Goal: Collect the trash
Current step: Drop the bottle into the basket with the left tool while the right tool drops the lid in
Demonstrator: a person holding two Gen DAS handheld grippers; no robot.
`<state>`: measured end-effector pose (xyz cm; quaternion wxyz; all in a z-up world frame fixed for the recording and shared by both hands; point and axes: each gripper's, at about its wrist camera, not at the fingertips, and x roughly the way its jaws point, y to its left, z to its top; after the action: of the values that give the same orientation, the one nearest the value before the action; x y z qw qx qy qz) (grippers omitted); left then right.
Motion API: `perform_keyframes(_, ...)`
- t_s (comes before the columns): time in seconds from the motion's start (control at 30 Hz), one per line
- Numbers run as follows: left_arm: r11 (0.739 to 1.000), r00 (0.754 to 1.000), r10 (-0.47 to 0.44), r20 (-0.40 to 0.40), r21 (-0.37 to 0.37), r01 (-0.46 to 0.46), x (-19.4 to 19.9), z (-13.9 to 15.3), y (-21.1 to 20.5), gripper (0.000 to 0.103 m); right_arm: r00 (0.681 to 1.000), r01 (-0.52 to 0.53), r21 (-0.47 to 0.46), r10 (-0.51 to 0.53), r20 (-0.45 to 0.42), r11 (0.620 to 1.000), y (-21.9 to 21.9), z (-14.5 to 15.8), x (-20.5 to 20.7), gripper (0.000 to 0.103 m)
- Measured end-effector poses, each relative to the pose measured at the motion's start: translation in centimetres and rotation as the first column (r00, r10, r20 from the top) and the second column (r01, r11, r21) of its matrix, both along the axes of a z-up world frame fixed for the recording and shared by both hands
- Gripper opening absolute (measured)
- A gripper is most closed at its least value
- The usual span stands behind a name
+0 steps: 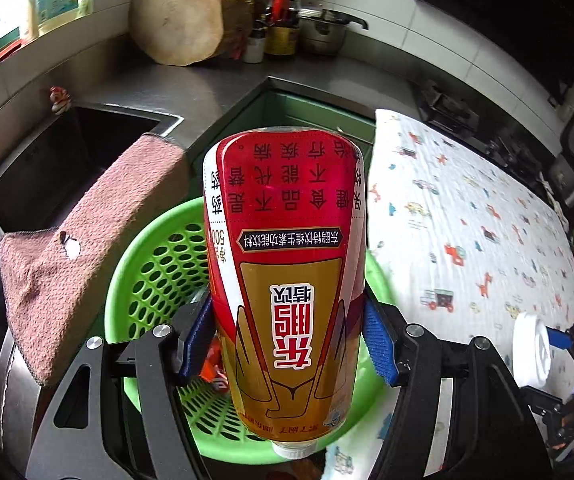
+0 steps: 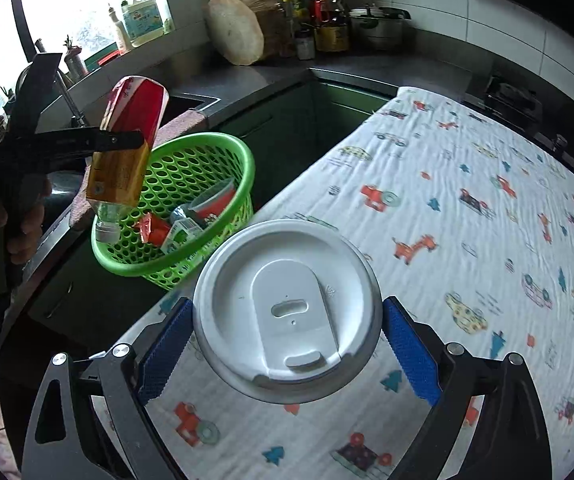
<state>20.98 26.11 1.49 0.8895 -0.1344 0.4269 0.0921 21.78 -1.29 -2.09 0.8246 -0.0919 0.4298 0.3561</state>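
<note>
My left gripper [image 1: 287, 344] is shut on a red-and-gold drink bottle [image 1: 287, 272], held cap-down over the green basket [image 1: 155, 264]. In the right wrist view the bottle [image 2: 127, 148] hangs tilted above the basket's near-left rim [image 2: 223, 152], gripped by the left gripper [image 2: 119, 140]. My right gripper [image 2: 287, 340] is shut on a cup with a white lid [image 2: 287, 312], held above the patterned cloth. The cup [image 1: 531, 352] also shows at the right edge of the left wrist view. The basket holds a red cup [image 2: 213, 200] and several wrappers [image 2: 155, 228].
A white cloth with cartoon prints [image 2: 447, 240] covers the counter on the right. A pink towel [image 1: 87, 248] hangs over the sink edge [image 1: 87, 144]. A wooden chopping block [image 1: 179, 20], bottles [image 1: 283, 16] and a pot [image 1: 323, 28] stand at the back.
</note>
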Motion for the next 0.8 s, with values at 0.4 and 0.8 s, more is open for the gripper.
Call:
perform_keyframes(0.4,0.994,0.992,0.082,-0.099,-0.066,-0.089,-0.5,-5.8,5.2,0.065,0.995,-0.096,0.022,0.097,-0.025,0.995,8.5,-0.4,2.0,0.090)
perform_keyframes(0.8,0.987,0.990,0.106,-0.095,-0.108,-0.116,-2.2,-6.2,7.1,0.072,0.990,-0.124,0.030,0.125,-0.059,0.992,13.1,-1.2,2.9,0.090)
